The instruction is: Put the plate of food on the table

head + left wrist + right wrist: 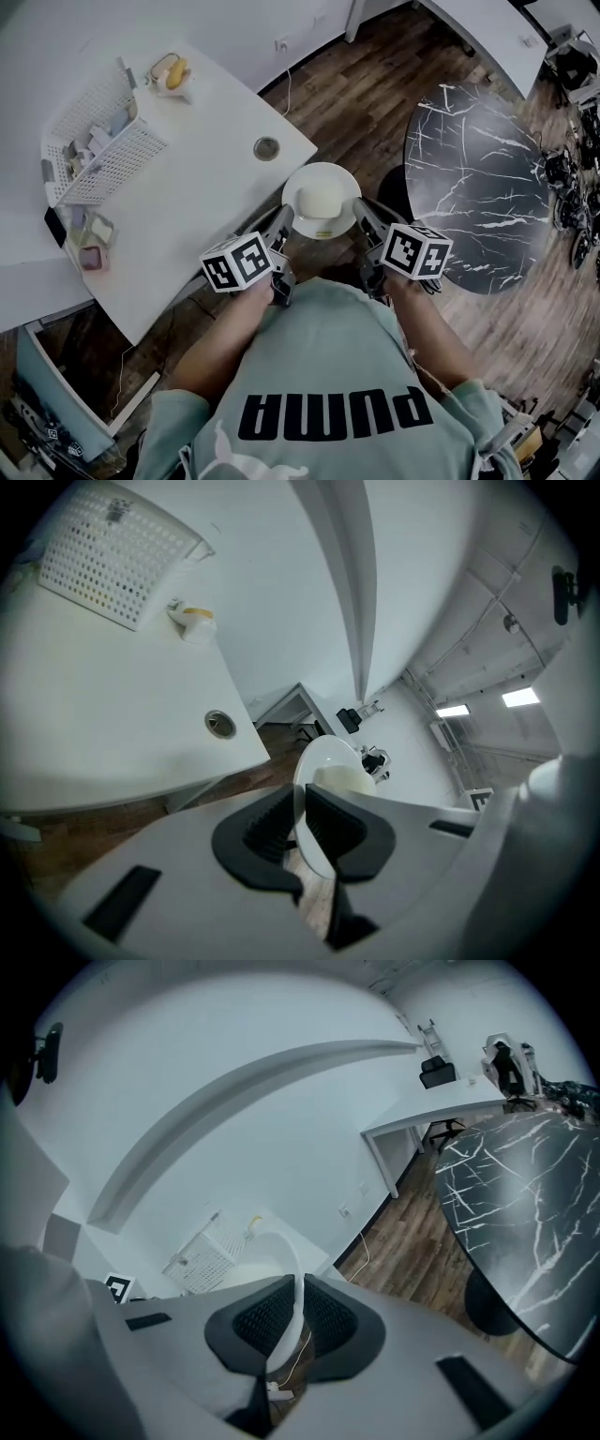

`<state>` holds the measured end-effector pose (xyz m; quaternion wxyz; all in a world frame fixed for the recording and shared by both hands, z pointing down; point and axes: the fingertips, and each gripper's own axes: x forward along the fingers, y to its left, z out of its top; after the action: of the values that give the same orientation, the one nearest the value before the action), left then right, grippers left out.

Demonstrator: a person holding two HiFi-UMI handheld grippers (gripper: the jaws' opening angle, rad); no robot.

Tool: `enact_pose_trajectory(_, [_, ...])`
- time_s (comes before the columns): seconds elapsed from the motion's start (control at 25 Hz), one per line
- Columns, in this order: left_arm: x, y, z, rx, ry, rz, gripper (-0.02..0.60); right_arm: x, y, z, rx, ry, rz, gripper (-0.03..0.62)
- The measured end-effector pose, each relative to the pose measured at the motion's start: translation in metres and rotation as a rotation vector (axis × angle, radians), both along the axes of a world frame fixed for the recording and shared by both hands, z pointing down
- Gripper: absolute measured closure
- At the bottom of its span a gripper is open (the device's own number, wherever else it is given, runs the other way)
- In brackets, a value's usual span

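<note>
A white plate point(322, 200) carrying a pale mound of food point(321, 199) hangs in the air over the wooden floor, between the white table and the black marble table. My left gripper point(284, 222) is shut on the plate's left rim point(302, 829), which runs between its black pads. My right gripper point(362, 217) is shut on the plate's right rim point(298, 1309). In the left gripper view the plate point(323, 766) and its food point(343, 780) show just past the jaws.
The white table point(178, 202) lies to the left with a round cable hole point(266, 147), a white perforated basket point(98, 150) and a small yellow item point(175, 73). A round black marble table point(476, 173) stands to the right. Cluttered gear point(574, 202) lines the far right.
</note>
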<state>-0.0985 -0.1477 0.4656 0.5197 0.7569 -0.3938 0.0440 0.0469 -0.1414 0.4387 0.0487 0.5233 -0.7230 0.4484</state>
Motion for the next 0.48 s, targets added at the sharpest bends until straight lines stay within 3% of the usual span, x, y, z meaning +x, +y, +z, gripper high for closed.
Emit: enact_pose_trajectory(0.48, [0.128, 0.008, 0.005, 0.003, -0.048, 0.153, 0.538, 0.129, 0.029, 0.010, 0.003, -0.027, 0.162, 0.556])
